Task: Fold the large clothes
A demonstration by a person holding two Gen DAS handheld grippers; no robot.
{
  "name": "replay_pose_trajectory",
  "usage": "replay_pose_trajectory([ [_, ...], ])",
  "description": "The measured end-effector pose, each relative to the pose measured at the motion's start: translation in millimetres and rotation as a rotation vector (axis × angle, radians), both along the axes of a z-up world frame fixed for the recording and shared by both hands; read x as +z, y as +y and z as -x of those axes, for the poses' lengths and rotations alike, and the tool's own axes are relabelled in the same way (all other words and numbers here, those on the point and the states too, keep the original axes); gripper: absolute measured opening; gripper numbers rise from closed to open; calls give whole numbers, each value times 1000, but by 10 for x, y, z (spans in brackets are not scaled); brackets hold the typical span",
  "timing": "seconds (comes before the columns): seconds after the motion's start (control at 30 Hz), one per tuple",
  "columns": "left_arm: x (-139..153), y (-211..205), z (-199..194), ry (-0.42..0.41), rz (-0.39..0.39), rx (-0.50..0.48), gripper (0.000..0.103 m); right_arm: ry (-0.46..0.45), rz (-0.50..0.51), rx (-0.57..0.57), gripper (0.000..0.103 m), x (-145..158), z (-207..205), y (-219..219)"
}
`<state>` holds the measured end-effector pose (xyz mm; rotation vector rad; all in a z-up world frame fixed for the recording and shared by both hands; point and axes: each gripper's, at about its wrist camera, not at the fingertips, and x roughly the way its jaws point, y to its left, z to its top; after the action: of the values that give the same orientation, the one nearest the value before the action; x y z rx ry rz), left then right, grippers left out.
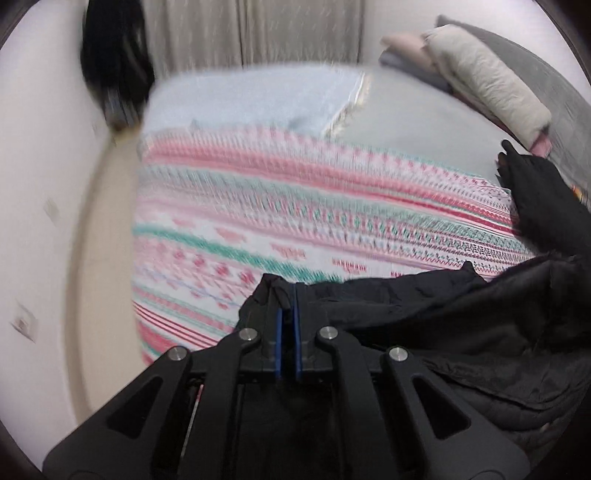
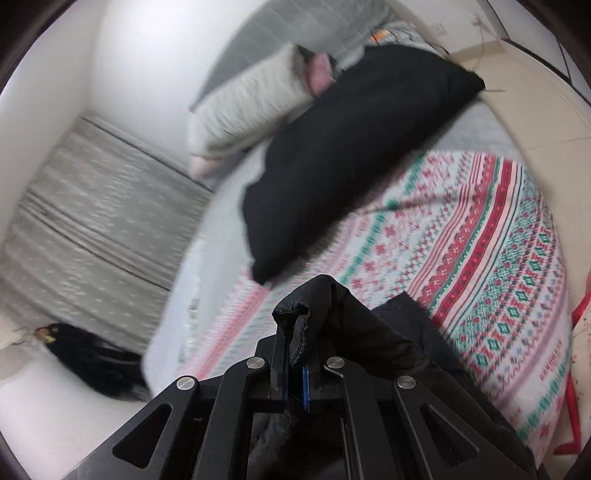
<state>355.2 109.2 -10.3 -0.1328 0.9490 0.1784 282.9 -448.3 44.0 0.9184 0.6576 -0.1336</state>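
A large black padded garment (image 1: 461, 332) hangs over the patterned bed cover (image 1: 295, 206). My left gripper (image 1: 288, 306) is shut on an edge of it at the lower middle of the left wrist view. My right gripper (image 2: 295, 343) is shut on another edge of the black garment (image 2: 354, 332), which bunches over the right finger. A black folded piece (image 2: 351, 166) lies further up the bed in the right wrist view; its edge also shows in the left wrist view (image 1: 535, 199).
The bed has a pink, white and green patterned cover (image 2: 480, 258) and a pale blue sheet (image 1: 258, 96). A beige pillow (image 1: 487, 85) and a grey cushion (image 1: 546, 70) lie at its head. A dark bag (image 1: 114, 62) stands by the curtain (image 1: 251, 33). Both views are blurred.
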Motion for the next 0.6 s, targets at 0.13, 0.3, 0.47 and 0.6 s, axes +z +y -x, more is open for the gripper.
replay_pose_trajectory([
  [0.13, 9, 127, -221, 65, 112, -22, 14, 121, -118, 5, 11, -495, -365, -132],
  [0.3, -7, 506, -415, 107, 335, 40, 31, 156, -321, -32, 18, -813, -480, -419],
  [0.47, -3, 694, -489, 115, 444, 80, 33, 152, -300, -6, 29, -728, -577, -532],
  [0.6, 12, 866, -517, 117, 484, 97, 33, 146, -217, -7, 37, -608, -604, -610],
])
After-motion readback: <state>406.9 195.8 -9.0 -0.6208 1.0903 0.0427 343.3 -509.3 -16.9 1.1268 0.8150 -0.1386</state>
